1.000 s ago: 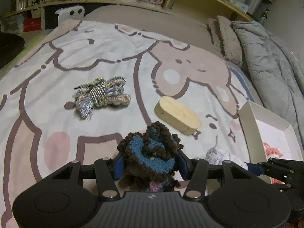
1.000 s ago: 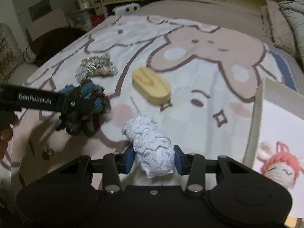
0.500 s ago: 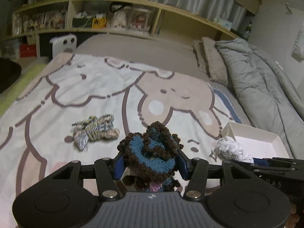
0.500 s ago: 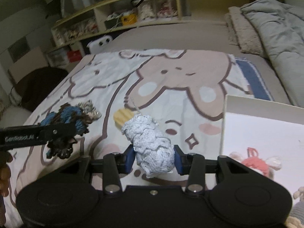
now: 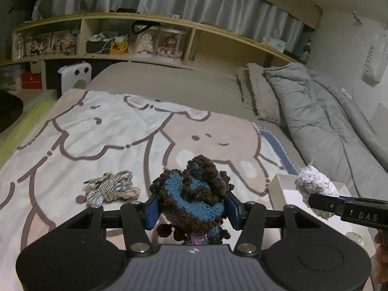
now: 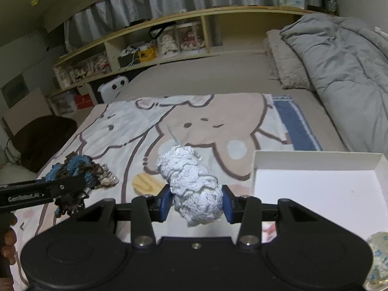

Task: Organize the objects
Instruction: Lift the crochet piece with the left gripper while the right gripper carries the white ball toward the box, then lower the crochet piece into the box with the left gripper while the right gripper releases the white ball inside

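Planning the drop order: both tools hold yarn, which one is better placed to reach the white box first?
Right. Its tool holds the white yarn right beside the box; the left tool with the blue-brown yarn sits farther off.

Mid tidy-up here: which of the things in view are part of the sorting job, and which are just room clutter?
In play:
- blue-brown yarn skein, left gripper
- white yarn skein, right gripper
- grey variegated skein
- wooden oval
- white box

Clutter:
- grey duvet
- shelf

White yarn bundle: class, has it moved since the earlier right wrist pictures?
Yes. The white yarn bundle, clamped in the right gripper, rose off the blanket toward the white box.
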### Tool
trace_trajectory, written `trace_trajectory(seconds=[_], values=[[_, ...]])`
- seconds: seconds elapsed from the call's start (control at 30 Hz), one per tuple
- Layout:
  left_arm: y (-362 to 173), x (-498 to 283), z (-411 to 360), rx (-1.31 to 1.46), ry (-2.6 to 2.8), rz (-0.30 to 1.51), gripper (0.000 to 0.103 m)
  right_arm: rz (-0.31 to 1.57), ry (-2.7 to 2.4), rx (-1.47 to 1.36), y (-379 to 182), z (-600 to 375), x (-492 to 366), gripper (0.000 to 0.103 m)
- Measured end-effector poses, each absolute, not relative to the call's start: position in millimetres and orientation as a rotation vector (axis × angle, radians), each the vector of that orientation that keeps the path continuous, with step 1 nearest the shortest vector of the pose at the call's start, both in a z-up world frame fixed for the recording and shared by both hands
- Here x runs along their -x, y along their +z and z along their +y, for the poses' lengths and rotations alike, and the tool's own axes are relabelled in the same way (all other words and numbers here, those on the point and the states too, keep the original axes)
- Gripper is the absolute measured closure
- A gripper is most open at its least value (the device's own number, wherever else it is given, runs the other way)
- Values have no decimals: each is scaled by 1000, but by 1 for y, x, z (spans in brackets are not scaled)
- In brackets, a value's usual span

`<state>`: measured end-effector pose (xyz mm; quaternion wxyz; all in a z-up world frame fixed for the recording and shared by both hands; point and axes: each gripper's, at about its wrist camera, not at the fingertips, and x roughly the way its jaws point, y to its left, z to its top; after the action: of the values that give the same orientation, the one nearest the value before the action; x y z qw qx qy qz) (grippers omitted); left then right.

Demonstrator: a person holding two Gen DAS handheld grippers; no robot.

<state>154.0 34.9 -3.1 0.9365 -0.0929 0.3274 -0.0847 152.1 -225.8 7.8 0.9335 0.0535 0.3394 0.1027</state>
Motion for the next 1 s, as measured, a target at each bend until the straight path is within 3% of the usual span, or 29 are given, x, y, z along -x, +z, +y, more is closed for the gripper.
trace_trajectory(seconds=[0.5, 1.0], values=[[24, -184, -56, 116, -328, 618, 48, 659, 14, -214, 12, -316, -163, 59], [13, -217, -170, 28, -523, 633, 48, 681, -136, -289, -8, -376, -171, 59]])
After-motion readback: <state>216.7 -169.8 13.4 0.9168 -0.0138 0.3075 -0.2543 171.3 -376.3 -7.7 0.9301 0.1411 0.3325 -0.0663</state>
